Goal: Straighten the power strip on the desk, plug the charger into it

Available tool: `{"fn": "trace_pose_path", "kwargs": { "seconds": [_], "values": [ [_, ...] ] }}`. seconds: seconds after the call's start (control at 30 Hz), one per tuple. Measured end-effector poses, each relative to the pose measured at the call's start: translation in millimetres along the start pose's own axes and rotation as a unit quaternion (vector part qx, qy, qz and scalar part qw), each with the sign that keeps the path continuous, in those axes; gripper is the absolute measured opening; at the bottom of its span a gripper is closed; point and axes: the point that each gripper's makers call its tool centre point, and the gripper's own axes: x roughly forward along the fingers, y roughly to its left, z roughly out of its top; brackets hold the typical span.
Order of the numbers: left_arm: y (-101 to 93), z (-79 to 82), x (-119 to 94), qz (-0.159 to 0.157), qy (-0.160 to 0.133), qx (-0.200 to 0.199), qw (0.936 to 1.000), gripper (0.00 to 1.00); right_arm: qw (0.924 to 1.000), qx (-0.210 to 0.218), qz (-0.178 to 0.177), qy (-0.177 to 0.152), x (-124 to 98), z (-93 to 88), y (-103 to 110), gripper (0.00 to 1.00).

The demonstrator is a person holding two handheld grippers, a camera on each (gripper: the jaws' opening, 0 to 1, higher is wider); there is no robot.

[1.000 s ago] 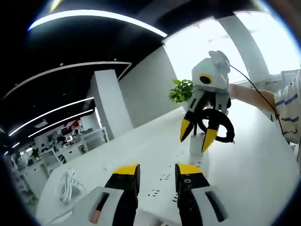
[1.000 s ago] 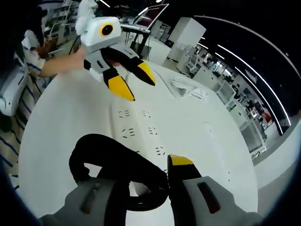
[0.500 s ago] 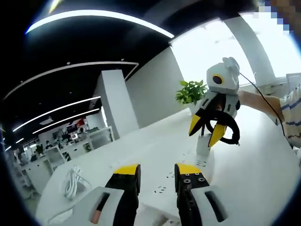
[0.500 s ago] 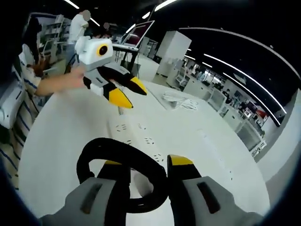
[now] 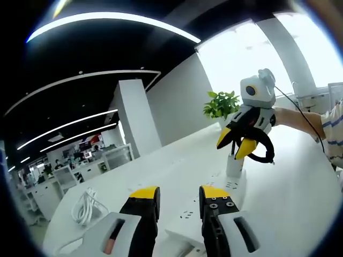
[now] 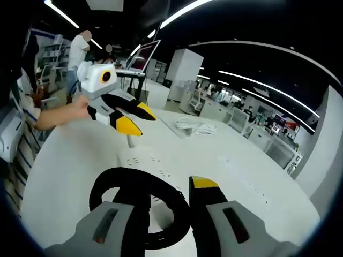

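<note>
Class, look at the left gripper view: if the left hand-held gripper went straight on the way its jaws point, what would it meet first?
Probably the white power strip, which lies on the desk just ahead of the left hand-held gripper. Depth is hard to judge in this fisheye view, so it might pass just above it.

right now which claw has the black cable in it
The right claw: a black cable loop sits between its jaws. The left claw hangs empty above the power strip.

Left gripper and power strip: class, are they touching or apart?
Apart. The right gripper view shows the left gripper in the air, with bare desk between its fingers and the power strip.
</note>
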Motion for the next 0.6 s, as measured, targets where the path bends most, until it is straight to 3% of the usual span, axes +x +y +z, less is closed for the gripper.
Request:
{"fn": "trace_pose_path", "kwargs": {
  "seconds": [0.4,0.6],
  "values": [
    [5.2,2.4,-4.2,0.007,-0.001,-0.004,1.0,0.31,0.9993,0.008,-0.026,-0.028,-15.7,2.3,-0.3,0.29],
    [7.9,9.2,-8.5,0.007,-0.017,-0.021,0.9996,0.31,0.9976,0.019,-0.044,-0.05,-30.5,3.9,2.3,0.28]
  ]
}}
